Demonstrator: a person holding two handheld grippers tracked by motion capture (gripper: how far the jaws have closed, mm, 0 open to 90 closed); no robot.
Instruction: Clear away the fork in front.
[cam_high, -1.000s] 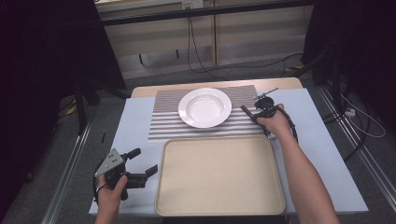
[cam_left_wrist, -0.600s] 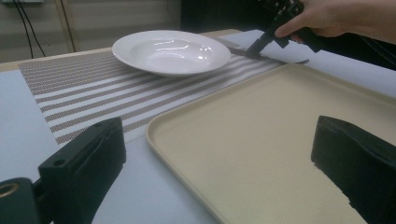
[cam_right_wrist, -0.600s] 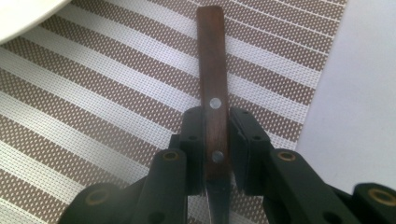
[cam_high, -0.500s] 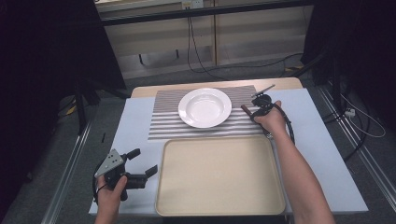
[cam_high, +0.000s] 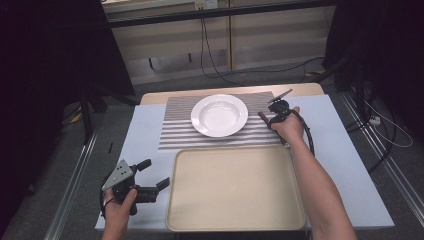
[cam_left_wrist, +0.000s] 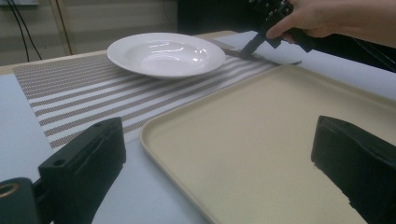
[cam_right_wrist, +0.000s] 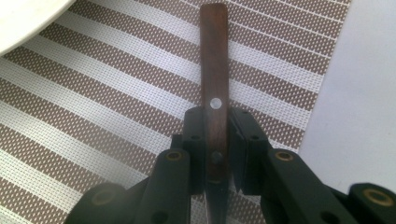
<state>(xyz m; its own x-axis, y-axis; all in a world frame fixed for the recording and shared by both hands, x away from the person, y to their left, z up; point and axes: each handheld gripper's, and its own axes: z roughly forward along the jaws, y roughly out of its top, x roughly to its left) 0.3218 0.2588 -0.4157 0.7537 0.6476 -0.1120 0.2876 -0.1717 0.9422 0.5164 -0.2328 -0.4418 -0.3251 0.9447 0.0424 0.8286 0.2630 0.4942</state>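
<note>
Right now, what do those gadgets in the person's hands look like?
Each is a black plastic claw with two blocky jaws. The left claw carries a grey three-cornered plate with small holes on top. The right claw trails a black cable. Brass-coloured rivets mark its joints. The forearms are bare, no sleeves.

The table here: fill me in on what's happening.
A person works with a hand-held gripper in each hand. The right hand-held gripper is shut on a wooden-handled knife at the right edge of the striped placemat, beside the white plate. The left hand-held gripper waits open beside the empty beige tray.
</note>
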